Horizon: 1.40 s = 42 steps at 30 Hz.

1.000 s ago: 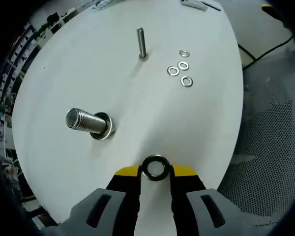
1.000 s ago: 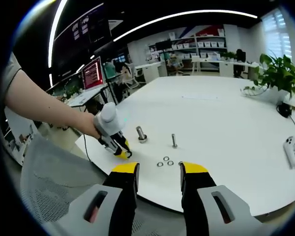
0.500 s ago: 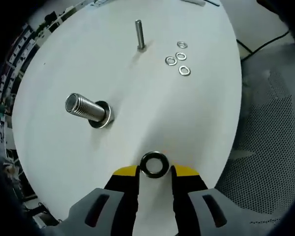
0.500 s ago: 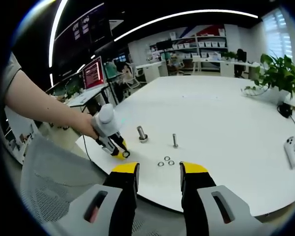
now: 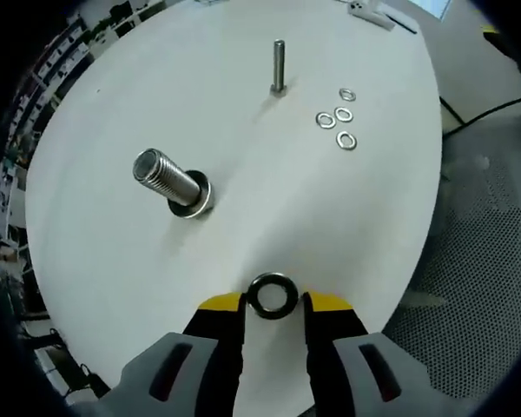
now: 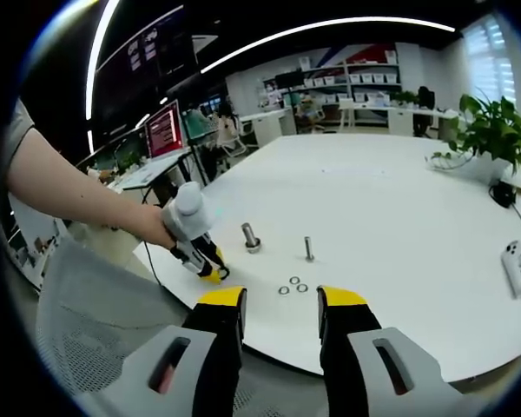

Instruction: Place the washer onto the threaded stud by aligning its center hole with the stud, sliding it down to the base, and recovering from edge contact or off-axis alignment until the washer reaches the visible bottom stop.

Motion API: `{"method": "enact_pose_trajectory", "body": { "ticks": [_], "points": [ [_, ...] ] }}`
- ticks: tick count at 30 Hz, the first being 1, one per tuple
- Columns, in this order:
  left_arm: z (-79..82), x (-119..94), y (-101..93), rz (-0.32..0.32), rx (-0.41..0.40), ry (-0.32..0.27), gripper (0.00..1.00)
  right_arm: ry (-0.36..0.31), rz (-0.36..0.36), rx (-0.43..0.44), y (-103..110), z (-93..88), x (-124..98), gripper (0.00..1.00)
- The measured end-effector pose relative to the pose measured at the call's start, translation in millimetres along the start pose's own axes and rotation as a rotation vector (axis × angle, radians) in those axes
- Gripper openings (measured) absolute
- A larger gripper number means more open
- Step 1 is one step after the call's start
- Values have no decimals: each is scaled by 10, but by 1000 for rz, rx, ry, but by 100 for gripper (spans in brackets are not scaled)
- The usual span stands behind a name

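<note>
Left gripper view: thick threaded stud (image 5: 169, 180) is standing up-left of the washer (image 5: 272, 295), which the left gripper (image 5: 273, 301) is clamping edgewise, hole exposed for threading. Right gripper (image 6: 281, 301) is idling (jaws apart, nothing held), near loose washers (image 6: 292, 284).

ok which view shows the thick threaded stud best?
Left gripper view: the thick threaded steel stud is large, threads and the washer at its base clear. In the right gripper view it is small and distant on the white table, threads unreadable.
</note>
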<state>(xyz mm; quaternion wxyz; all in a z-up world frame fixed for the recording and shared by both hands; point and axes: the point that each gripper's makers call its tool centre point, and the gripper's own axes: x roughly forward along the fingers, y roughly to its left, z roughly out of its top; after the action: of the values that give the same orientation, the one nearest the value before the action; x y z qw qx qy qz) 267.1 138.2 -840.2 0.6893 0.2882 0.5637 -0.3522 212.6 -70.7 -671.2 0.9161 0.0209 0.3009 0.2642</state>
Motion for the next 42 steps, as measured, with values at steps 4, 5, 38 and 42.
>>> {"method": "enact_pose_trajectory", "body": {
  "ticks": [4, 5, 38, 42],
  "points": [
    [20, 2, 13, -1, 5, -12, 22, 4, 2, -3, 3, -4, 5, 35],
    [19, 7, 12, -7, 3, -10, 21, 6, 3, -5, 5, -7, 7, 35],
    [195, -396, 331, 71, -76, -159, 18, 13, 19, -4, 35, -13, 15, 35],
    [321, -502, 394, 87, -62, -190, 18, 11, 18, -3, 33, -12, 13, 35]
  ]
}}
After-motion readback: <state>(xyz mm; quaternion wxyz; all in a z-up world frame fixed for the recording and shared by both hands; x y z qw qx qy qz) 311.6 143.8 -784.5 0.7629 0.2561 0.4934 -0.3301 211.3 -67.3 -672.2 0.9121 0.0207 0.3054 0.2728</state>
